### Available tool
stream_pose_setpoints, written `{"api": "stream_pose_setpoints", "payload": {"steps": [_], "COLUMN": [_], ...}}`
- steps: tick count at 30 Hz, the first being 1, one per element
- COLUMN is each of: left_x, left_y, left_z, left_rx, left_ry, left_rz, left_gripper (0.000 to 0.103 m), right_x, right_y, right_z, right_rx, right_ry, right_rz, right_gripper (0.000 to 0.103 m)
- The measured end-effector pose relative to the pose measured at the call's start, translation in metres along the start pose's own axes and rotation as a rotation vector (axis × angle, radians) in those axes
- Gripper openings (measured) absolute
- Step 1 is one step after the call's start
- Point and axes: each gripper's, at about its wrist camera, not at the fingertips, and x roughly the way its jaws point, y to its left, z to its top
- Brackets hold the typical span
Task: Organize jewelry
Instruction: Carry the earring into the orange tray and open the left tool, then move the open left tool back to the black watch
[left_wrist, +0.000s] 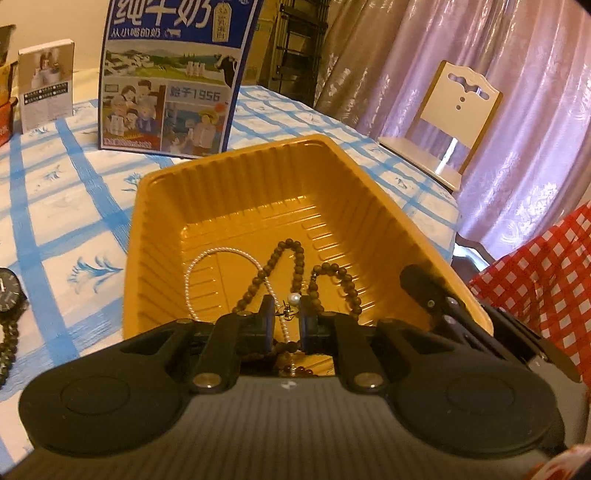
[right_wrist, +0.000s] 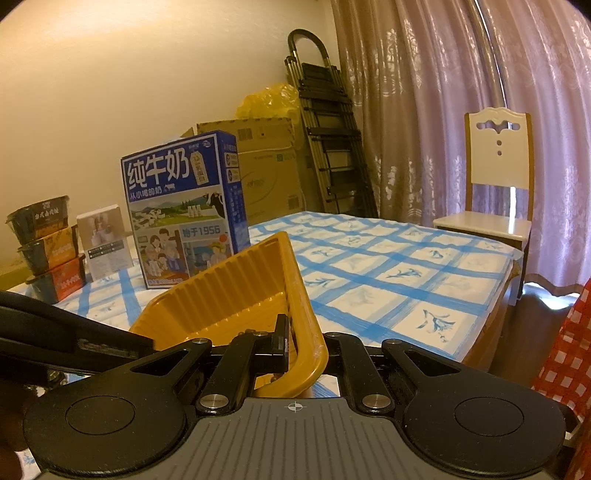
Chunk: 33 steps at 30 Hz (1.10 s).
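An orange ribbed plastic tray (left_wrist: 236, 177) sits on the blue-checked tablecloth. Inside it lie a brown bead necklace (left_wrist: 295, 254) and a thin pearl strand (left_wrist: 207, 258). My left gripper (left_wrist: 288, 321) hangs over the tray's near end, its jaws nearly together on a small gold piece with a white pearl (left_wrist: 292, 301). The pearl strand runs down behind the gap. My right gripper (right_wrist: 299, 347) is shut on the tray's right wall (right_wrist: 303, 302), with one finger inside and the other hidden behind it. The right gripper's finger (left_wrist: 424, 288) also shows at the tray's right rim.
A dark wristwatch (left_wrist: 7, 291) and a dark bead bracelet (left_wrist: 7, 347) lie on the cloth to the left of the tray. Behind stand a blue milk carton box (left_wrist: 173, 74), a small white box (left_wrist: 44, 85) and stacked food bowls (right_wrist: 48, 243). A chair (right_wrist: 495, 184) is at the table's far corner, and a red checked cloth (left_wrist: 535, 280) at the right.
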Motion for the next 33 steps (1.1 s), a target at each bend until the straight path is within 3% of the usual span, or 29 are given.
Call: {"api": "stream_pose_setpoints", "payload": {"steps": [3, 5, 13, 18, 22, 27, 33], "left_x": [-0.001, -0.004, -0.041, -0.069, -0.086, -0.102, -0.111], "left_y": [0.001, 0.004, 0.024, 0.055, 0.083, 0.115, 0.130], "left_z": [-0.001, -0.002, 0.003, 0.002, -0.007, -0.028, -0.058], "left_rx": [-0.027, -0.048, -0.064, -0.075, -0.083, -0.115, -0.097], "left_ry": [0.004, 0.000, -0.070, -0.111, -0.101, -0.062, 0.005], "left_rz": [-0.005, -0.017, 0.008, 0.099, 0.187, 0.283, 0.346], "left_gripper": [0.013, 0.024, 0.029, 0.031, 0.033, 0.036, 0.040], "right_x": [0.000, 0.000, 0.001, 0.002, 0.002, 0.002, 0.002], "right_y": [0.000, 0.000, 0.001, 0.003, 0.003, 0.002, 0.002], "right_z": [0.000, 0.000, 0.000, 0.000, 0.000, 0.000, 0.000], "right_rx": [-0.001, -0.001, 0.003, 0.003, 0.003, 0.003, 0.003], "right_ry": [0.000, 0.000, 0.004, 0.006, 0.007, 0.006, 0.006], "right_rz": [0.000, 0.001, -0.002, -0.002, -0.002, -0.002, -0.002], "right_gripper": [0.007, 0.007, 0.007, 0.007, 0.007, 0.007, 0.007]}}
